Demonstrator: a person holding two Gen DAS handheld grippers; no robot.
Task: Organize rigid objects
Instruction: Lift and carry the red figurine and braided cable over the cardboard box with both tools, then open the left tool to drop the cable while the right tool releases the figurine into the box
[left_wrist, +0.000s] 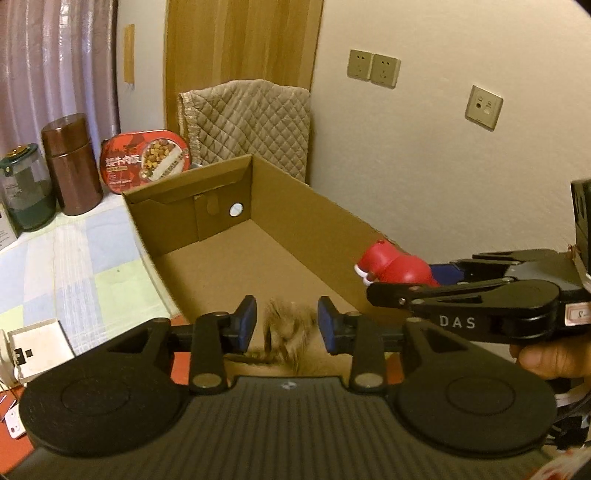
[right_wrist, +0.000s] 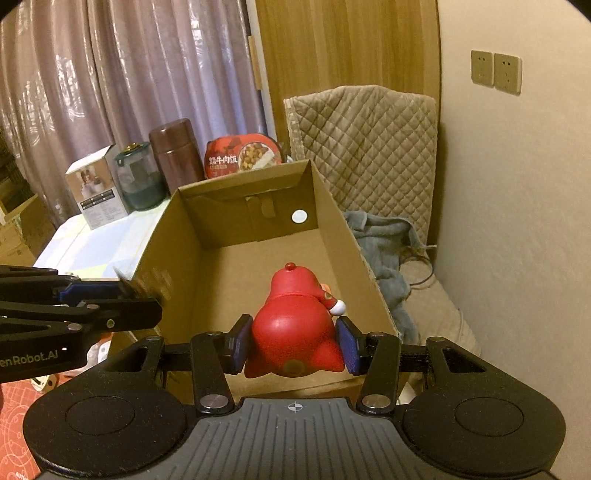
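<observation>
Right tool (right_wrist: 293, 341) clamps red figurine (right_wrist: 295, 325) over cardboard box (right_wrist: 221, 221); lower before release; left tool (left_wrist: 286, 325) open around blurred brown object (left_wrist: 286, 332).

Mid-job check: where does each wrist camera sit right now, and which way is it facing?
Left wrist: on the left gripper, angled down over the cardboard box's near edge; its jaws stand apart around a blurred brown furry thing. The right gripper and a hand show at right.
Right wrist: on the right gripper, looking into the box, pads clamping a red figurine. The left gripper shows at left.
Shared: box, figurine, brown canister, meal pack, quilted cover.
</observation>
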